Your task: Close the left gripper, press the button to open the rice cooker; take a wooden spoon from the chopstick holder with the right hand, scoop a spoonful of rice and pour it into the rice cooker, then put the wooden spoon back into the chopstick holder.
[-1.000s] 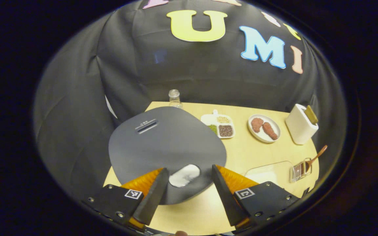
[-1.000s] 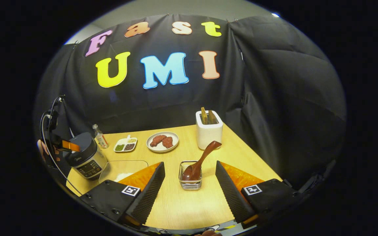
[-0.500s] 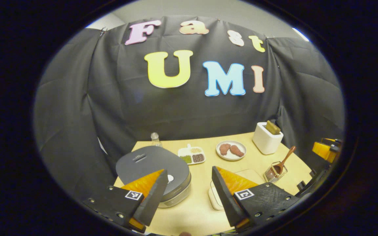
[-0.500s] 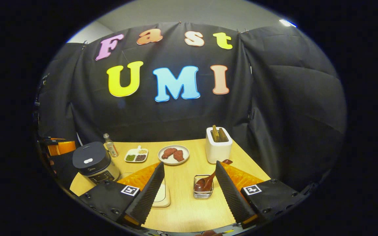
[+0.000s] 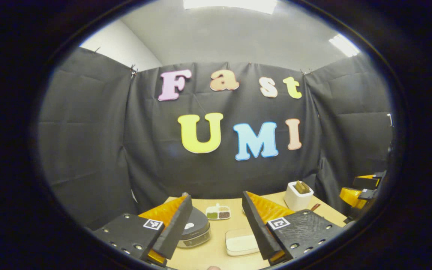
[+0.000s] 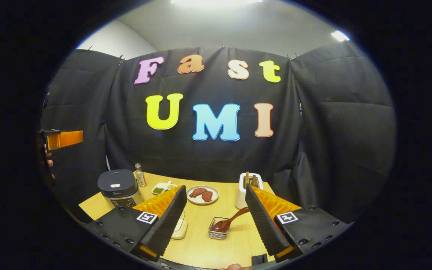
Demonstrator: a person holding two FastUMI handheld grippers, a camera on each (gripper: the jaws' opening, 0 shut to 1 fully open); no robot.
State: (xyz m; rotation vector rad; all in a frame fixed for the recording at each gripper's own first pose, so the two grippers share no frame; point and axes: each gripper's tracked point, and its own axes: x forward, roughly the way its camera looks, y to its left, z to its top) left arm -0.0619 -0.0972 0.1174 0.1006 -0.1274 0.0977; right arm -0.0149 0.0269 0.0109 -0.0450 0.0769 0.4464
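The fingers of both the left gripper (image 5: 214,225) and right gripper (image 6: 214,217) are spread, empty and lifted back, with the shut rice cooker (image 6: 119,188) left at lower left and the wooden spoon (image 6: 228,222) resting in the chopstick holder (image 6: 218,231), so nothing appears started.

Staged recording booth, not a real kitchen. Black cloth walls (image 6: 332,142) clipped up around a small wooden table (image 6: 201,247); plain ceiling with strip lights (image 6: 336,35) above. Kitchen props laid out: rice cooker (image 6: 119,187), plate of fake meat (image 6: 202,195), toaster (image 6: 249,187).
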